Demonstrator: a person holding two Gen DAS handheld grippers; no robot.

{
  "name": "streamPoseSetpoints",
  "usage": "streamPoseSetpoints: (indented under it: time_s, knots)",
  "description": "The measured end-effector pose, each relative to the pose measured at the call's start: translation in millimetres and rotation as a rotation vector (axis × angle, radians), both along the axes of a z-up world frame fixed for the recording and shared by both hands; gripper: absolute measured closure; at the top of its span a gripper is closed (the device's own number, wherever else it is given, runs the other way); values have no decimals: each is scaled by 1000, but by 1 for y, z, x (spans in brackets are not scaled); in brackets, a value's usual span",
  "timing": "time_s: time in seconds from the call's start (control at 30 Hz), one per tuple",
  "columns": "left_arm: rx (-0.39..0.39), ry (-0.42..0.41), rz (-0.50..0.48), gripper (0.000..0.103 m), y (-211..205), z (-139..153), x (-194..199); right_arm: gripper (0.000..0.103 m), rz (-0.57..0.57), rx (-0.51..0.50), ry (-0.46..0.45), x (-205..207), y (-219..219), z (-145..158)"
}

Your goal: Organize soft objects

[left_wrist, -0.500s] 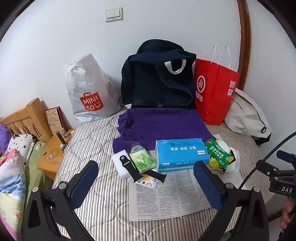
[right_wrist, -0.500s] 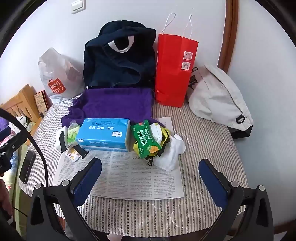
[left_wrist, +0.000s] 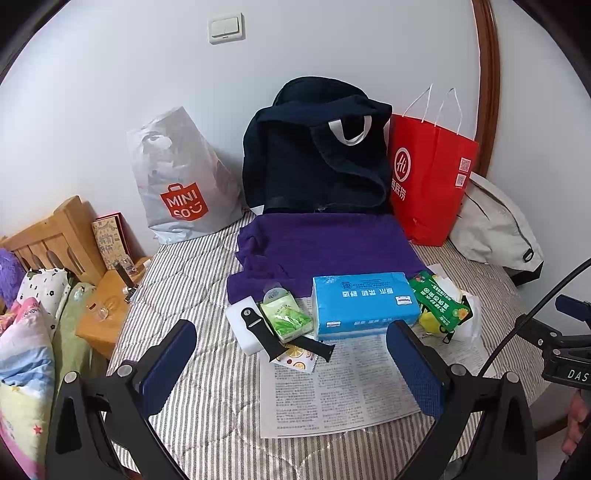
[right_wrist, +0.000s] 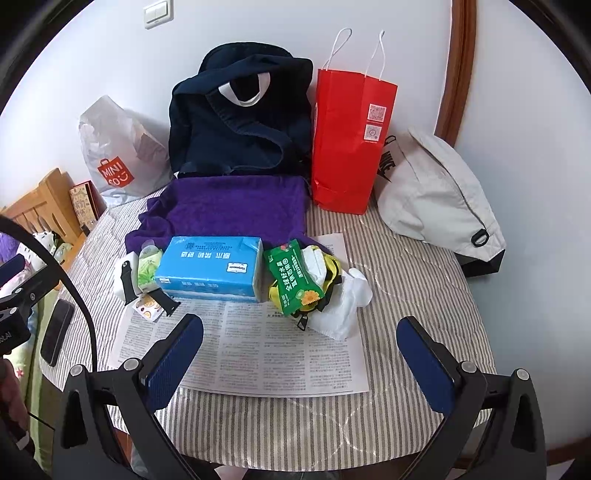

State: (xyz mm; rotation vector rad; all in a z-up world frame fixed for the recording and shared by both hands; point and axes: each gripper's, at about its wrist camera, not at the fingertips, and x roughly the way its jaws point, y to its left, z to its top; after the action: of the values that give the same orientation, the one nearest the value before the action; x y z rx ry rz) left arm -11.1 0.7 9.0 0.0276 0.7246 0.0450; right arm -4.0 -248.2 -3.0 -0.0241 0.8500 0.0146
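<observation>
With left gripper (left_wrist: pixel 291 363) and right gripper (right_wrist: pixel 301 354) spread wide and empty, approach soft blue plastic-wrapped tissue pack (right_wrist: pixel 210 267) squarely (avoiding neighbouring clutter), closing gently.

**A bedroom at home**

We see a wooden headboard (left_wrist: pixel 51 236) with patterned pillows (left_wrist: pixel 26 332) beside a quilted striped cover (left_wrist: pixel 177 280), shopping bags (left_wrist: pixel 177 177) and a backpack (left_wrist: pixel 314 155) propped against a white wall with a light switch (left_wrist: pixel 226 27).

I read "MINISO" on the grey plastic bag (left_wrist: pixel 184 181) at ten o'clock, "Hi" on the red paper bag (left_wrist: pixel 428 177) at one o'clock, and "DAS" on the right gripper's body (left_wrist: pixel 569 373).
</observation>
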Motion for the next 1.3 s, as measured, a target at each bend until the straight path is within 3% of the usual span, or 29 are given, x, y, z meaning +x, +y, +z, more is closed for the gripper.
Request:
streamPoseSetpoints:
  time_s: [1.3]
  knots:
    - [3,1,1,0,1,0,-1,0,-14,10,-12,0,-1,4]
